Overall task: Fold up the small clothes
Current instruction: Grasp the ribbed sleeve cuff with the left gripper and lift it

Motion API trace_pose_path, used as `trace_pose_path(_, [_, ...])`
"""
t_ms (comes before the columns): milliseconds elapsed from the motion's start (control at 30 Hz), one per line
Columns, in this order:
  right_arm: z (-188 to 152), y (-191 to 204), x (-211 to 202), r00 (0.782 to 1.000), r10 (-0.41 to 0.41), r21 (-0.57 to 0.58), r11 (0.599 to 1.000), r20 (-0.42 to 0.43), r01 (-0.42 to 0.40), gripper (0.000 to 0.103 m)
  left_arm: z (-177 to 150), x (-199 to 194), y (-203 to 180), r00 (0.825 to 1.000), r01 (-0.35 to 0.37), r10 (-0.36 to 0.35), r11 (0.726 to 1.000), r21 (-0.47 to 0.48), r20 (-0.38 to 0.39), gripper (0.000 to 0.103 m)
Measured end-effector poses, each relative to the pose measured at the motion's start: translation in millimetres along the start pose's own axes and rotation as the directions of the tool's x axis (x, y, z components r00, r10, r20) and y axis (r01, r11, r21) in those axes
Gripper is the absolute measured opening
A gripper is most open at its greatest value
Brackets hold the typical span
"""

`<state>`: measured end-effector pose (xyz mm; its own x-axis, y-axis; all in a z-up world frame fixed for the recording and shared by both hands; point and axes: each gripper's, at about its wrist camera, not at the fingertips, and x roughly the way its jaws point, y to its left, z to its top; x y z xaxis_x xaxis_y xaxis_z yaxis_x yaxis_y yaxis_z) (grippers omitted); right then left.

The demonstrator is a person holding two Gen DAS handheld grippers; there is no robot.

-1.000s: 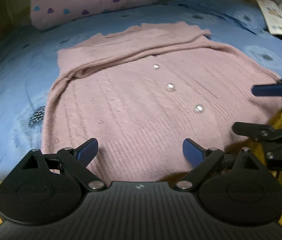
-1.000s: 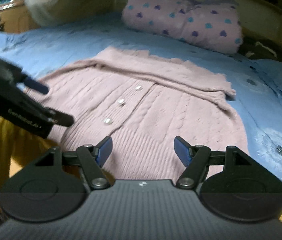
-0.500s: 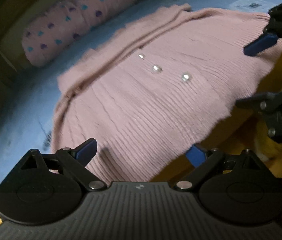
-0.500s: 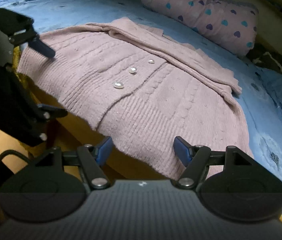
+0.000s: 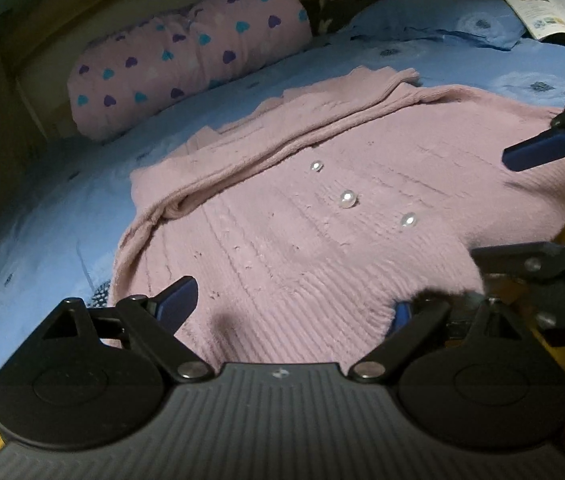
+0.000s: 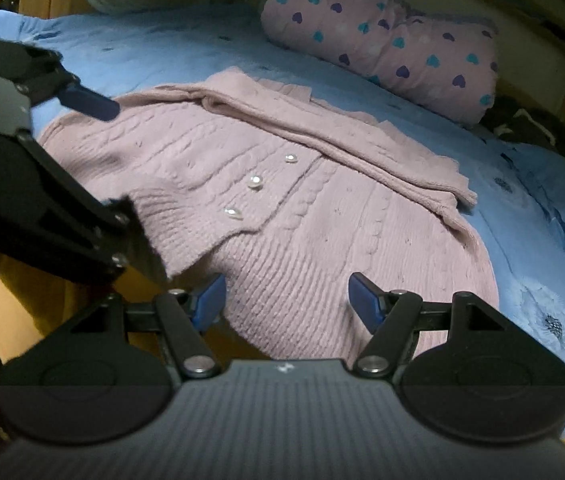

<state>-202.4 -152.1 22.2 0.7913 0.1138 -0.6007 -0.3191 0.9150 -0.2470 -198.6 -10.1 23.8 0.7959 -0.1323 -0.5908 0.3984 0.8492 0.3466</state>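
Your pink cardigan (image 5: pixel 322 240) lies flat on the blue bedsheet (image 5: pixel 42 232), buttons up, its bottom edge right by both tools. Your left gripper (image 5: pixel 286 308) is wide open over that edge. Your right gripper (image 6: pixel 284 300) is wide open too. The heart pillow (image 6: pixel 386 44) sits behind.

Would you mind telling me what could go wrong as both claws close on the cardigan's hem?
1. The pink knitted cardigan hangs past the blue bedsheet edge; an uneven pull may drag it off.
2. The left claw straddles the ribbed hem with jaws open; its right finger sits under the fabric and could pinch both layers.
3. The sleeve folded loosely across the top may slide when the right claw lifts.
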Motion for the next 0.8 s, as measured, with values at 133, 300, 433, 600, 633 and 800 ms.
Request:
trace_pose_path(133, [3, 3, -6, 0.999, 0.008, -0.015, 1.0, 0.032, -0.007, 0.07, 11, 2, 11, 1.0, 0.003, -0.002, 0.999, -0.051, 0.029, 0.078])
trace_pose_path(300, [10, 7, -12, 0.996, 0.046, -0.007, 0.999, 0.076, -0.046, 0.07, 26, 12, 28, 0.996, 0.077, -0.072, 0.989, -0.123, 0.044, 0.04])
trace_pose_path(433, [13, 15, -8, 0.994, 0.065, -0.022, 0.998, 0.086, -0.063, 0.07, 30, 31, 30, 0.996, 0.089, -0.091, 0.981, -0.171, -0.006, 0.035])
trace_pose_path(600, [9, 7, 3, 0.998, -0.026, -0.024, 0.999, 0.065, 0.028, 0.07, 29, 36, 29, 0.996, 0.078, -0.084, 0.983, -0.163, -0.031, 0.037])
trace_pose_path(633, [7, 3, 5, 0.996, -0.058, -0.023, 0.998, 0.062, 0.06, 0.07, 27, 34, 29, 0.996, 0.073, -0.08, 0.984, -0.164, -0.037, 0.037])
trace_pose_path(800, [0, -31, 16, 0.994, -0.088, 0.03, 0.995, -0.06, 0.09, 0.07, 10, 24, 27, 0.985, 0.11, -0.125, 0.986, -0.122, -0.122, 0.04])
